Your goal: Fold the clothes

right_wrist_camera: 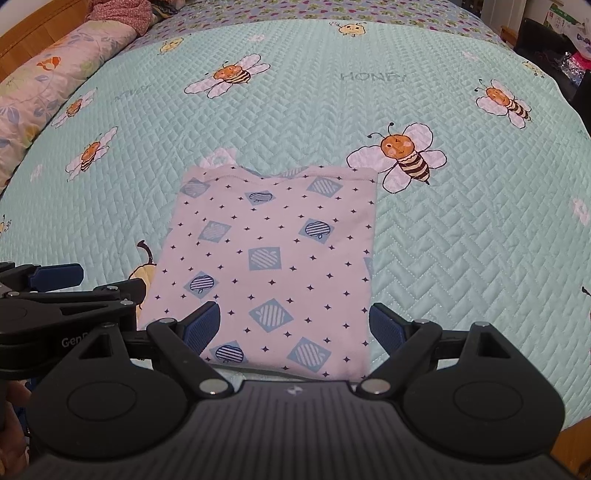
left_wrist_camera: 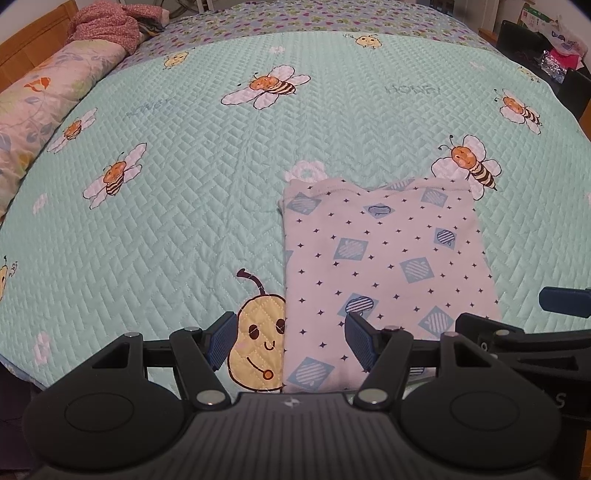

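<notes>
The garment (right_wrist_camera: 273,258) is pale lilac-pink, with small dark four-point stars in rows and light blue squares and circles that carry white stripes. The bedspread (right_wrist_camera: 461,240) is mint green with a quilted zigzag stitch. It shows orange bees with white wings and brown-striped bodies, a yellow smiling face (left_wrist_camera: 258,350), small white flowers and the grey word "HONEY". Its far border is lavender with green and purple spots. The pillow (left_wrist_camera: 48,99) is pink with blue leaves and orange flowers. Red-pink speckled cloth (left_wrist_camera: 107,26) lies by it. Both tongs (left_wrist_camera: 290,339) (right_wrist_camera: 293,328) are black with dark blue ribbed pads (left_wrist_camera: 221,341).
</notes>
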